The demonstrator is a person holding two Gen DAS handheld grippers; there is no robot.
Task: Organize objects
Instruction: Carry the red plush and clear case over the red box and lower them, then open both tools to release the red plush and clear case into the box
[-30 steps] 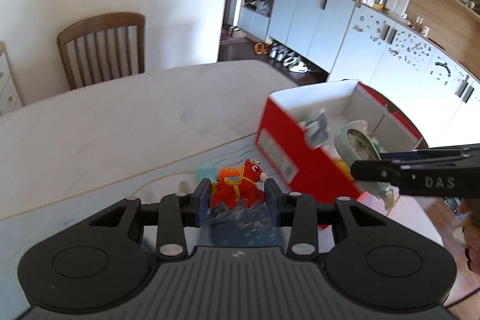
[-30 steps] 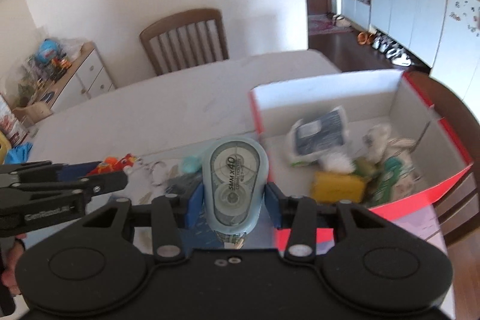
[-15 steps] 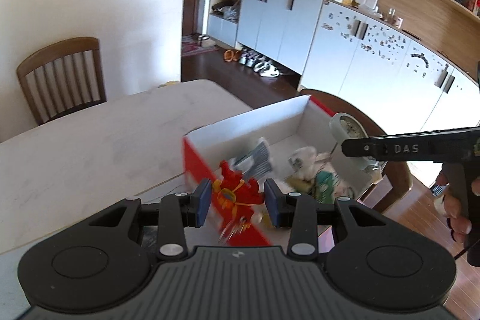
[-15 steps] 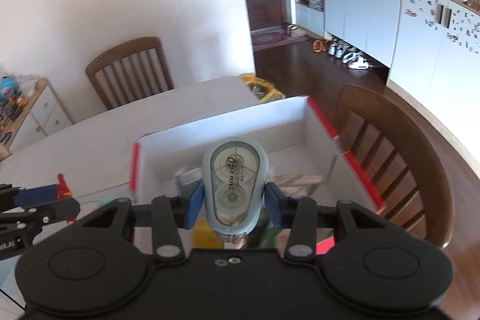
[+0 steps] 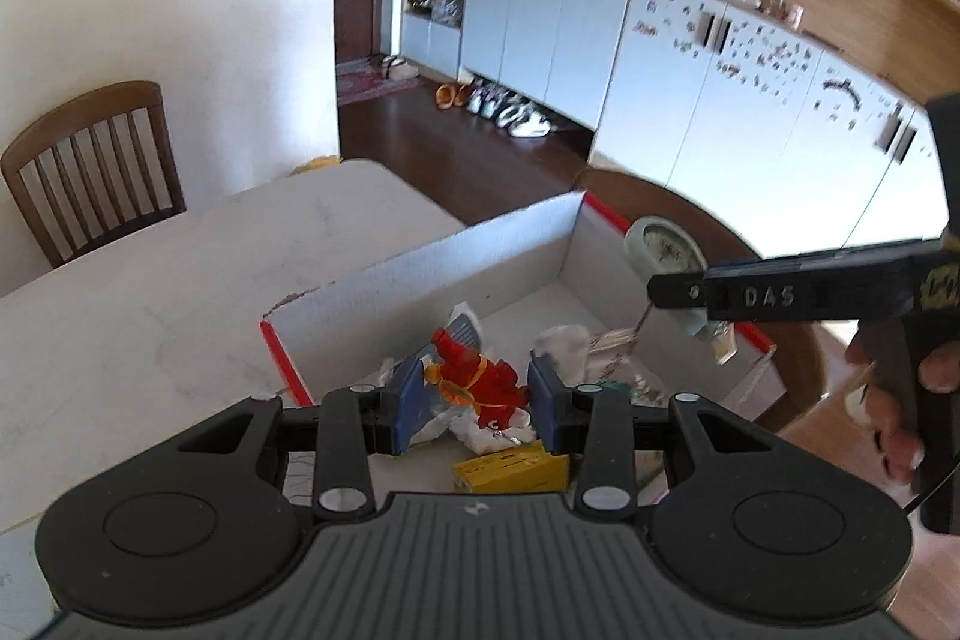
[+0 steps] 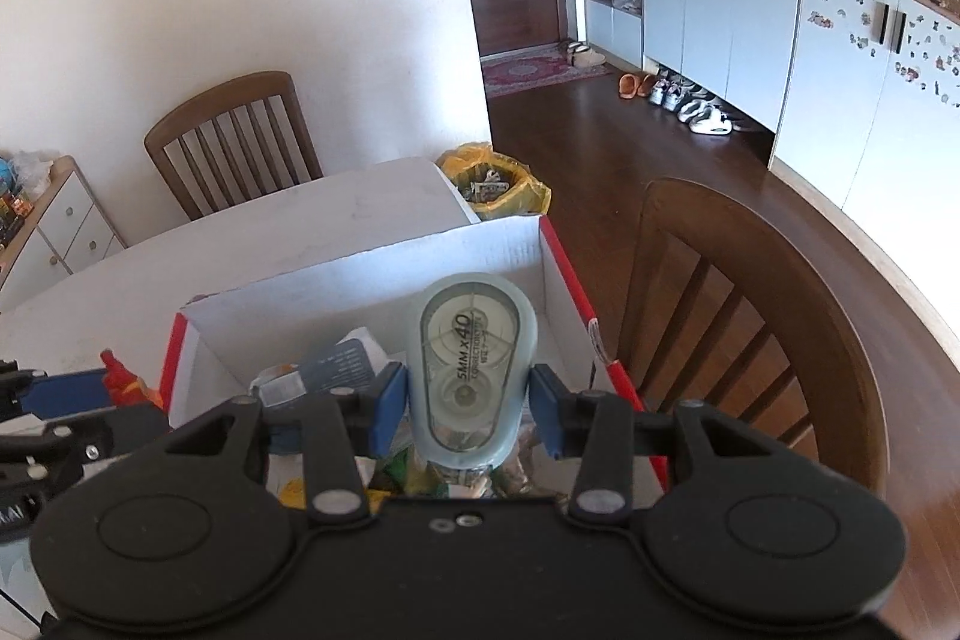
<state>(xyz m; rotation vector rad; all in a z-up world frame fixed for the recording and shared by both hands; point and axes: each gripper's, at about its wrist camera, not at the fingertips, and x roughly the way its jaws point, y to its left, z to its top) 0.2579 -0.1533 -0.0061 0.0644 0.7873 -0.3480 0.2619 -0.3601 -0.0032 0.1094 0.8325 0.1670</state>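
With both loads hanging over the red-and-white cardboard box [image 5: 420, 274] at the table's [image 5: 180, 292] corner, only release is left. A red-and-orange toy figure [image 5: 477, 382] is clamped in the part-closed left gripper [image 5: 474, 403]; a pale-blue oval correction-tape dispenser [image 6: 471, 376] is clamped in the right gripper [image 6: 469, 409]. Several items are already stowed inside; leftovers elsewhere cannot be told.

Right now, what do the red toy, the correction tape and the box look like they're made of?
Red toy: likely soft rubber or moulded plastic, matte, with rounded cartoon shapes. Correction tape: translucent pale blue plastic shell, glossy, with the reels showing through. Box: cardboard, white inside and red outside, with a torn rim.
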